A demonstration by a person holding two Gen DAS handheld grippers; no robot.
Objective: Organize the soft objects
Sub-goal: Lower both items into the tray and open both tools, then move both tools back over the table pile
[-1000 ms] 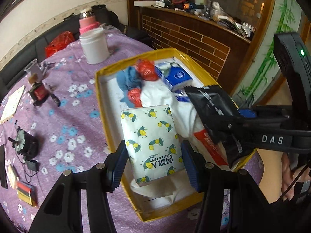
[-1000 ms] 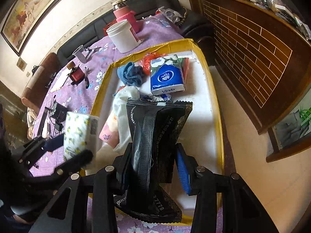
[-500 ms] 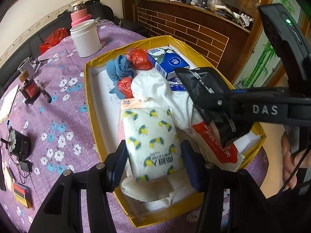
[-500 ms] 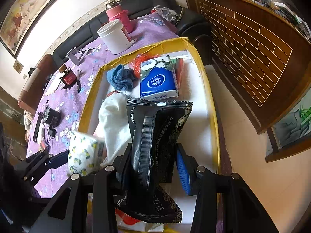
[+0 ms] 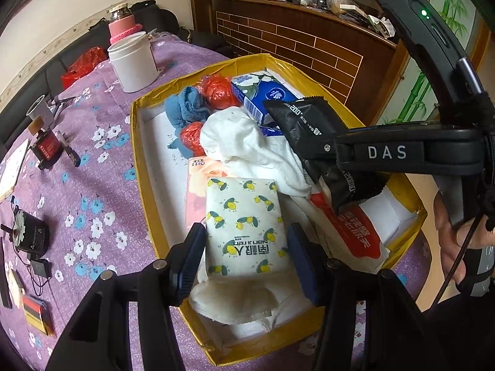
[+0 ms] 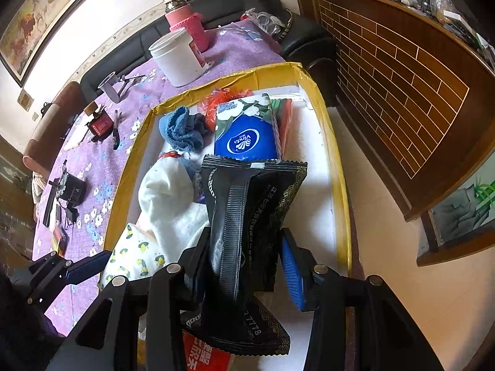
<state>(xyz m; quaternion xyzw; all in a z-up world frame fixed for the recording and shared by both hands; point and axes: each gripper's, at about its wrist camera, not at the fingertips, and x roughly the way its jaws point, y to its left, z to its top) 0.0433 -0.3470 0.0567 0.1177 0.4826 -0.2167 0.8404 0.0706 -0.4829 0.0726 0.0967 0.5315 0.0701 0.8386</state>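
Here my left gripper [image 5: 246,255] holds the lemon-print tissue pack [image 5: 246,225] low over the near end of the yellow box [image 5: 139,167], jaws pressed on its two long sides. It looks light and squashy; the film wrapper is probably slick, so a grip across the middle of the long sides seems best, as I have it now. My right gripper [image 6: 244,266] has the black pouch [image 6: 250,222] between its jaws, which are opening right now; the right blue pad stands clear of the pouch in the right wrist view. The pouch looks thin, crinkly and floppy, likely to slide out. I'd take it mid-body, not by the sealed edge.

In the box: white towel [image 5: 247,145], blue cloth [image 5: 185,111], blue tissue pack [image 6: 247,136], red crumpled bags [image 5: 216,88], red-and-white wipes pack [image 5: 349,232]. All soft and easy to snag or drag along.

The surface has a purple flowered cloth [image 5: 92,167] with a white tub [image 5: 133,61], a pink bottle [image 6: 188,27] and small gadgets on it. A black sofa runs behind, with a brick-pattern wood counter to the right.
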